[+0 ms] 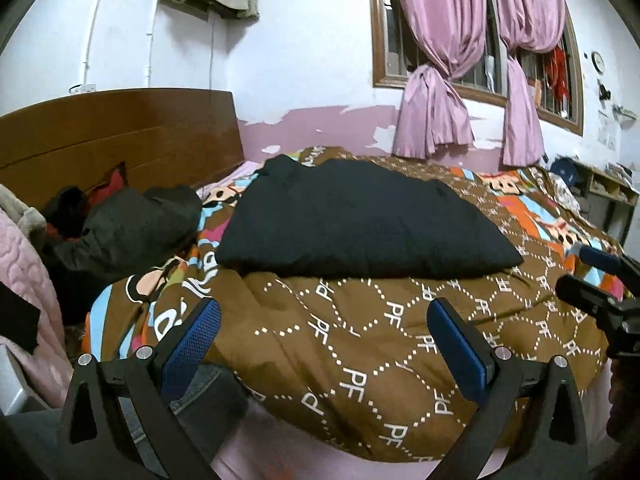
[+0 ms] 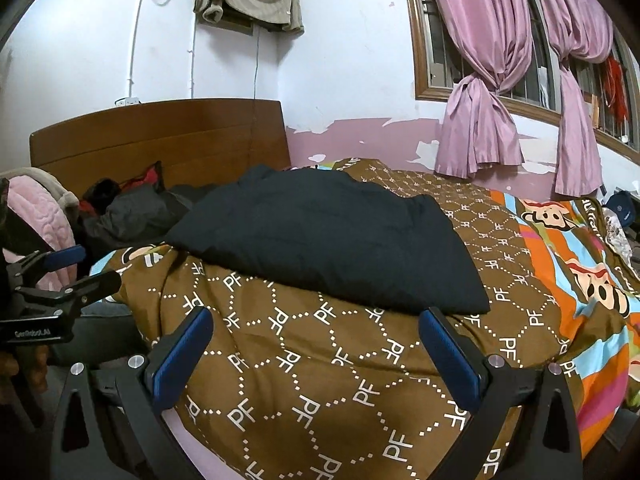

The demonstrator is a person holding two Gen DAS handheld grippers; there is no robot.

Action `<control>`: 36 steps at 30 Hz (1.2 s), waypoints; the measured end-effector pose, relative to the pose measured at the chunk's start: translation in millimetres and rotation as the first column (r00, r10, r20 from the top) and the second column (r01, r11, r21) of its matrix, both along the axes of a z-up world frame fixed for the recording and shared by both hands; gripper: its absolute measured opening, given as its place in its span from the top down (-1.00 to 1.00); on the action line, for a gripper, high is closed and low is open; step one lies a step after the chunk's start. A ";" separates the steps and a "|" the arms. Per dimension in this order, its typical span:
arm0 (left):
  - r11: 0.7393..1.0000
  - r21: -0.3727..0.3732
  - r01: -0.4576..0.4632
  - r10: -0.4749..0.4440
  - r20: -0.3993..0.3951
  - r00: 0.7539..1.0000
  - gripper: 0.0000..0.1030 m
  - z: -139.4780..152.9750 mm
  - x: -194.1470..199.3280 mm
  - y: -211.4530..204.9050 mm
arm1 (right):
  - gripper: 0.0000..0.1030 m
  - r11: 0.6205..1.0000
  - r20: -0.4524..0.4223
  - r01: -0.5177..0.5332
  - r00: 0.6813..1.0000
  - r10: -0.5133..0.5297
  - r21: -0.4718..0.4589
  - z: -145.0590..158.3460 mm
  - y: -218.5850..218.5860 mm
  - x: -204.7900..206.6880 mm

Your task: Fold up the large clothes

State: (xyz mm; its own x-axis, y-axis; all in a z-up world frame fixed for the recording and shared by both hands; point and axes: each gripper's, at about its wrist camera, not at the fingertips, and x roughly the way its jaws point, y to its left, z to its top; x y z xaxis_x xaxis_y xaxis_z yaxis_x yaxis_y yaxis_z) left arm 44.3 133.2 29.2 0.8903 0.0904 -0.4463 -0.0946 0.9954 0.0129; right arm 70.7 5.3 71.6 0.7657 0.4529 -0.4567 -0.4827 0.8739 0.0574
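A black garment (image 1: 360,220) lies folded into a flat rectangle on the brown patterned quilt (image 1: 360,340); it also shows in the right wrist view (image 2: 332,240). My left gripper (image 1: 324,336) is open and empty, held back from the garment's near edge over the quilt. My right gripper (image 2: 316,344) is open and empty, also short of the garment's near edge. The right gripper shows at the right edge of the left wrist view (image 1: 600,276), and the left gripper at the left edge of the right wrist view (image 2: 60,280).
A heap of dark clothes (image 1: 120,224) lies by the wooden headboard (image 1: 120,132). A pink padded garment (image 2: 40,216) hangs at the left. Pink curtains (image 1: 460,80) cover the window. A shelf (image 1: 608,188) stands past the bed's far right.
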 end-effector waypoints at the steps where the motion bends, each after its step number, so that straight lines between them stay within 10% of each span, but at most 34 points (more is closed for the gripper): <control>1: 1.000 0.003 0.003 -0.003 -0.004 1.000 -0.96 -1.3 0.2 -1.4 | -1.00 1.000 -0.003 0.002 1.000 -0.002 -0.001 -0.6 0.0 0.3; 36: 0.999 0.033 0.014 -0.013 -0.010 1.000 -0.96 -7.7 2.7 -3.2 | -1.00 1.000 -0.013 0.010 1.000 -0.010 0.003 -2.2 -2.5 1.3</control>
State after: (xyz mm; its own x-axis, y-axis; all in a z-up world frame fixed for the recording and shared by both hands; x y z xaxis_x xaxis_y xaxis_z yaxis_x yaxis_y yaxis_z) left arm 47.0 129.9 21.6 0.8871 0.0934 -0.4521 -0.0809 0.9956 0.0468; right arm 72.0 2.8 69.4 0.7641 0.4463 -0.4657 -0.4729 0.8786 0.0661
